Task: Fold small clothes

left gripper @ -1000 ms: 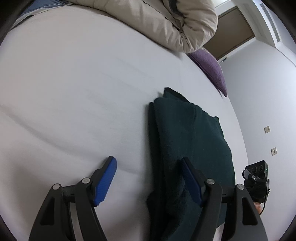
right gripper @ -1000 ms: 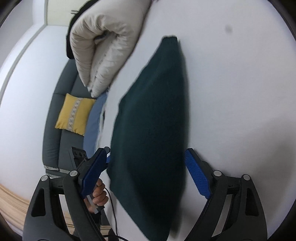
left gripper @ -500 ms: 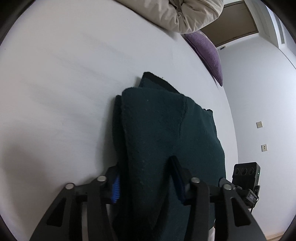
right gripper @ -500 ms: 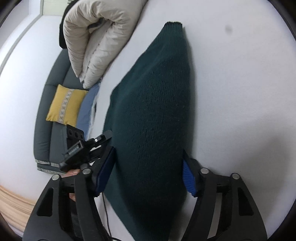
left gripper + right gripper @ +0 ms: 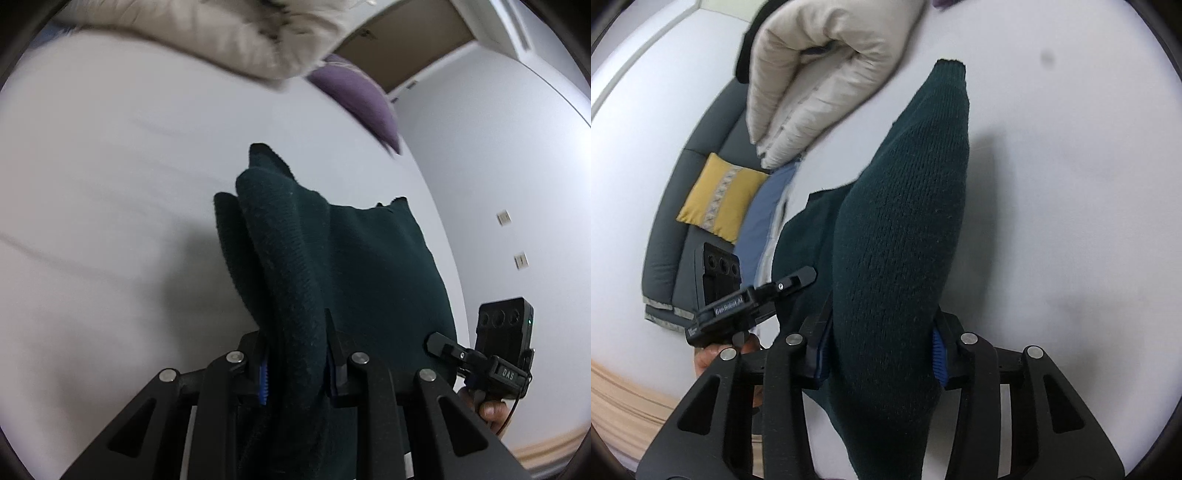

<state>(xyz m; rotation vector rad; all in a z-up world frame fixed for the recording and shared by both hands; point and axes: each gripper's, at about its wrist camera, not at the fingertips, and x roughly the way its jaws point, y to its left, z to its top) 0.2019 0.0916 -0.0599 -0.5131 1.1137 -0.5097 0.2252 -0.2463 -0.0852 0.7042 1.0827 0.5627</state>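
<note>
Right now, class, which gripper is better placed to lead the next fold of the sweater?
Neither clearly: the left gripper and right gripper are both clamped on the sweater, so they would probably fold it together.

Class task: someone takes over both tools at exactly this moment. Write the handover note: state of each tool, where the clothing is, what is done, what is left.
Left tool: shut on the near edge of the dark green sweater.
Right tool: shut on the same sweater's near edge, further along.
Sweater: already folded into layers, near end raised, far end resting on the white bed. A beige jacket lies beyond it.
Done: both grips taken.
Left: probably carry the near edge over to the far end, then release and smooth.
</note>
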